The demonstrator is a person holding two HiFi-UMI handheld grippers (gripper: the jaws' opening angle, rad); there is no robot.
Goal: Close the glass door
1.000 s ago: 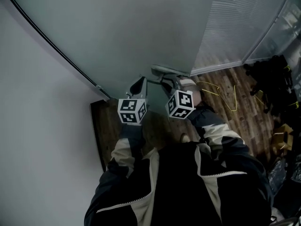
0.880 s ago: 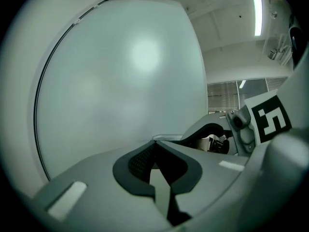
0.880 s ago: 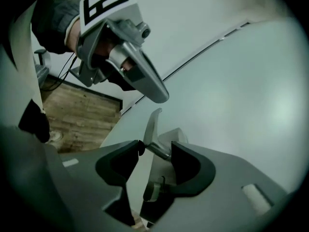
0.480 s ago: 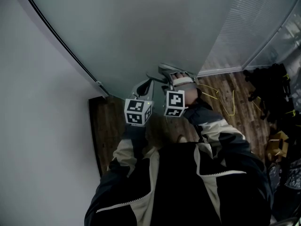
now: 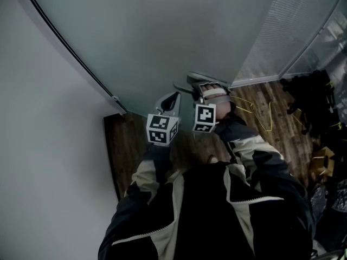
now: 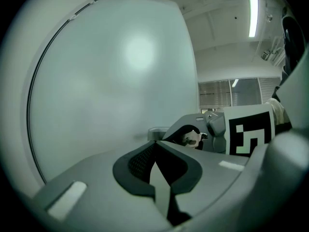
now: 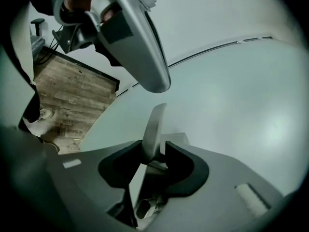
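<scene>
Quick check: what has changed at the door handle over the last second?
The right gripper has rolled at the wrist and shifted slightly on the grey metal lever handle of the frosted glass door. Its jaws have just been closing, with the lever between them. The left gripper stayed shut and empty beside it, close to the glass.

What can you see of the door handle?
The handle is a flat lever of dull grey metal on a small mount on the frosted glass door. It stands edge-on and tilted between the jaws of the right gripper, which have just been closing and press it from both sides. Nothing else touches it.
</scene>
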